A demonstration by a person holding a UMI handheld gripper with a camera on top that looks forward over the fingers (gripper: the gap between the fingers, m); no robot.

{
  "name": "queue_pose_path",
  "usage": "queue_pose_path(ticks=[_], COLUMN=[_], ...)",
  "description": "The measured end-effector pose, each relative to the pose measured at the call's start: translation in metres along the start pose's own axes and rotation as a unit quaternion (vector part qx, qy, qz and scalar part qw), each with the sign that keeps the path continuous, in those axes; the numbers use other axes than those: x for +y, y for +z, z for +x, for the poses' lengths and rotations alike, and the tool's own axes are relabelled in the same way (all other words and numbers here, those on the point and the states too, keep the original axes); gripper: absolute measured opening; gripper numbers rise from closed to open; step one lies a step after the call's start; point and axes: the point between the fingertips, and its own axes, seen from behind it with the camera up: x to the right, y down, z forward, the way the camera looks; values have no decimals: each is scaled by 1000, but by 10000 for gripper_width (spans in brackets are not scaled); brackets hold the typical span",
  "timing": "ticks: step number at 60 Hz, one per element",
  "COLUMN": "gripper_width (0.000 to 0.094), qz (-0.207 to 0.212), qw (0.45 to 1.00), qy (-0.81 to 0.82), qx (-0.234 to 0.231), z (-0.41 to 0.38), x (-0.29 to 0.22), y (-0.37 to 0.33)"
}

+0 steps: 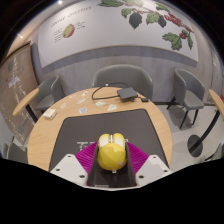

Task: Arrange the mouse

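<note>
Gripper view looks forward over a dark rectangular mat (108, 135) lying on a round, pale wooden table (45, 140). Taking the mat as landmark: its near edge runs just under the fingertips, its far edge stops short of the table's far rim, and bare wood shows on both of its sides, with most of the mat's surface ahead of the fingers unoccupied.

One mouse (111, 152), yellow, smooth and domed with a pale seam down its middle, sits at the mat's near edge between the two fingers. The gripper (111, 160) has closed in on it: the two magenta pads (87, 157) press against its left and right flanks with no gap visible, so the mouse is clamped.

Beyond the mat's far edge, on the wood, lies one small flat grey device (128, 93) with a thin dark cable (103, 98) looping from it. Three grey chairs with curved backs ring the table: one behind the mat's far edge (121, 75), one off its left side (45, 92), one off its right side (187, 97). A wall mural of leaves and red fruit (158, 18) hangs beyond them.
</note>
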Motion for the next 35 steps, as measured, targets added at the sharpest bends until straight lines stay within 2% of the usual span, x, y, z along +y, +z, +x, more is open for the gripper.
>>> queue_pose_path(ticks=[4,9,10,15,24,27,35], gripper_width=[573,858,871,864,860,855,851], qz=[-5,13,23,74,175,184,162], qw=[1000,999,998,995,982,979,976], qy=[-15,-46,-51,-58,-16,6,36], qx=[-14,-25,-26,-28,-68,-88,-138], z=[-2,4,5,13,17,18,7], x=[2,-10,-12,-35,-69,-72,-51], y=[-1,-21,-28,-66,-155,-174,-197])
